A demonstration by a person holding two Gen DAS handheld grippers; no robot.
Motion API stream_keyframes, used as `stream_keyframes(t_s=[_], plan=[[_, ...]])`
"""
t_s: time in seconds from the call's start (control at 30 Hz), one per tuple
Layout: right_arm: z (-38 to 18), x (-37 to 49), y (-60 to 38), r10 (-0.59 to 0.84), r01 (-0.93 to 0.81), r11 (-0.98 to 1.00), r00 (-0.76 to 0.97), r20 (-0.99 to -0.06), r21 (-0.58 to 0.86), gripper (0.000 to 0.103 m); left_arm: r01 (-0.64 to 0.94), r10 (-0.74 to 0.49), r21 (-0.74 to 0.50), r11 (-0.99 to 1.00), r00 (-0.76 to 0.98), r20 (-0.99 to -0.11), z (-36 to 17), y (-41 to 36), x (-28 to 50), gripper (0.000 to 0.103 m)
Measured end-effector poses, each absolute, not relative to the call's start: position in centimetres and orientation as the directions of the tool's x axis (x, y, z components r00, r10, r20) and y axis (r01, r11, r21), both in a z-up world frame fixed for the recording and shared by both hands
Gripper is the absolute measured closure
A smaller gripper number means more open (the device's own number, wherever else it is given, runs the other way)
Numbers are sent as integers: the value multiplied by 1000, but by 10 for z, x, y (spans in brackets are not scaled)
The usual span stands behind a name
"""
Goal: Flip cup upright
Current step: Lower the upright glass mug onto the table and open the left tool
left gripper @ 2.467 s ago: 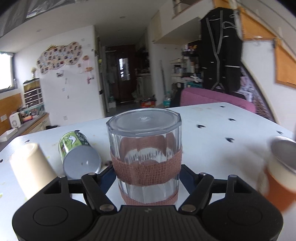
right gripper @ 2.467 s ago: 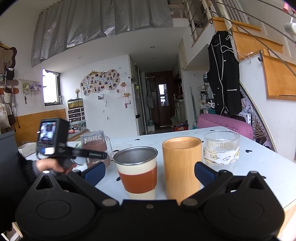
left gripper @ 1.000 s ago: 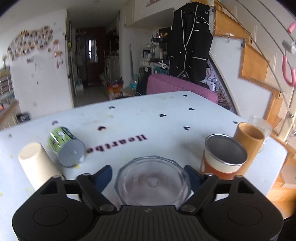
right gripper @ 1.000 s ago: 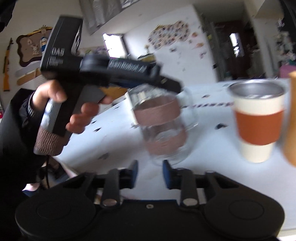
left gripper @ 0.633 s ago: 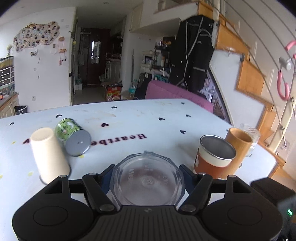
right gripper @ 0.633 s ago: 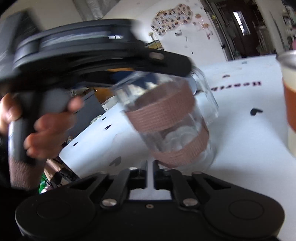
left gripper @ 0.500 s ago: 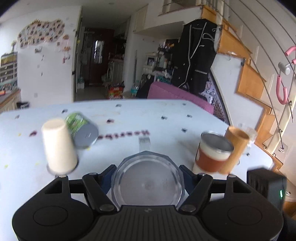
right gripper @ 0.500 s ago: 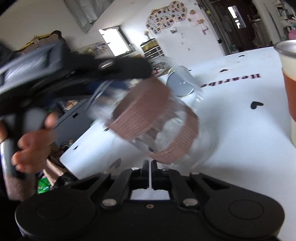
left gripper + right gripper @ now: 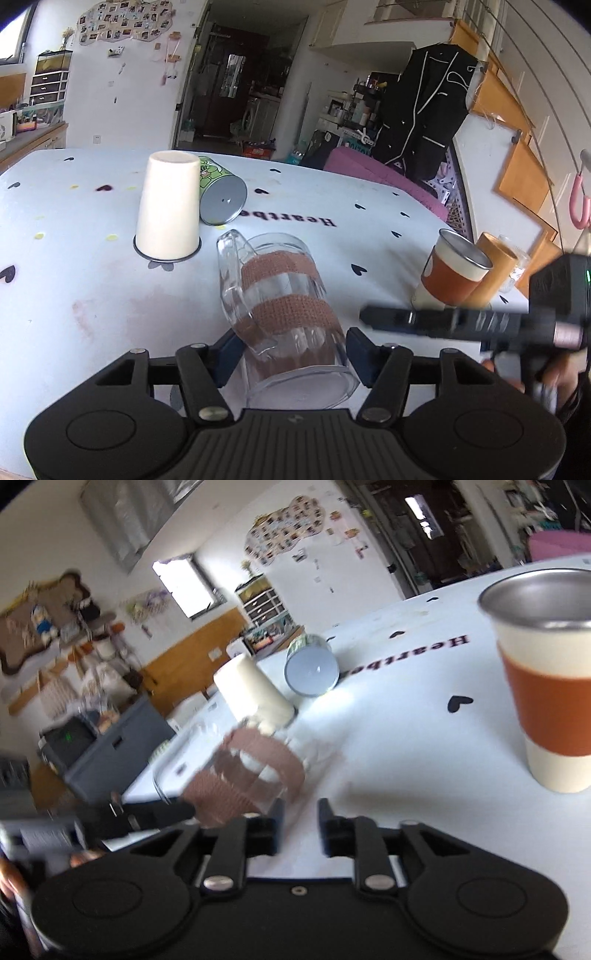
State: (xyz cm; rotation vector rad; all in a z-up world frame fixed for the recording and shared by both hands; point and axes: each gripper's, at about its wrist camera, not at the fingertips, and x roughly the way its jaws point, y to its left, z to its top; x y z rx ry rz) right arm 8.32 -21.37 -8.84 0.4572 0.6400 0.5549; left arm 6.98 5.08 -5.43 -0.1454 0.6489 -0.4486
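Note:
A clear glass mug (image 9: 284, 314) with two brown fabric bands is tilted on its side, handle up, its rim end towards the camera. My left gripper (image 9: 291, 350) is shut on the mug near the rim end, above the white table (image 9: 92, 295). The mug also shows blurred in the right wrist view (image 9: 243, 771), low over the table. My right gripper (image 9: 300, 825) is slightly open and empty, just right of the mug; it appears in the left wrist view (image 9: 373, 315) beside the mug.
A cream cup (image 9: 168, 210) stands upside down. A green can (image 9: 219, 194) lies on its side behind it. An orange-banded steel cup (image 9: 452, 275), a wooden cup (image 9: 493, 269) and a glass (image 9: 517, 266) stand upright at the right edge.
The mug has turned from base-up to lying tilted in my left gripper. My right gripper has opened a little and drawn away from the mug.

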Motion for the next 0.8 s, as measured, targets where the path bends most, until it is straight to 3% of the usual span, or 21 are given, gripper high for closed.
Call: stream_keyframes(t_s=[0.1, 0.47, 0.63, 0.7, 0.8], plan=[[-79, 94, -220, 640, -294, 707, 652, -406, 643, 45, 356, -451, -277, 893, 708, -543, -56, 52, 68, 41], [-85, 167, -187, 716, -60, 577, 519, -468, 815, 23, 361, -466, -296, 884, 711, -526, -62, 56, 65, 41], [-105, 183, -173, 731, 35, 563, 445, -517, 826, 21, 360, -468, -302, 883, 714, -521, -64, 60, 64, 41], [-108, 184, -172, 747, 33, 545, 436, -503, 838, 27, 364, -474, -305, 880, 709, -522, -64, 61, 64, 41], [-97, 177, -172, 738, 1, 569, 441, -511, 822, 28, 378, -493, -318, 870, 702, -514, -65, 59, 63, 41]])
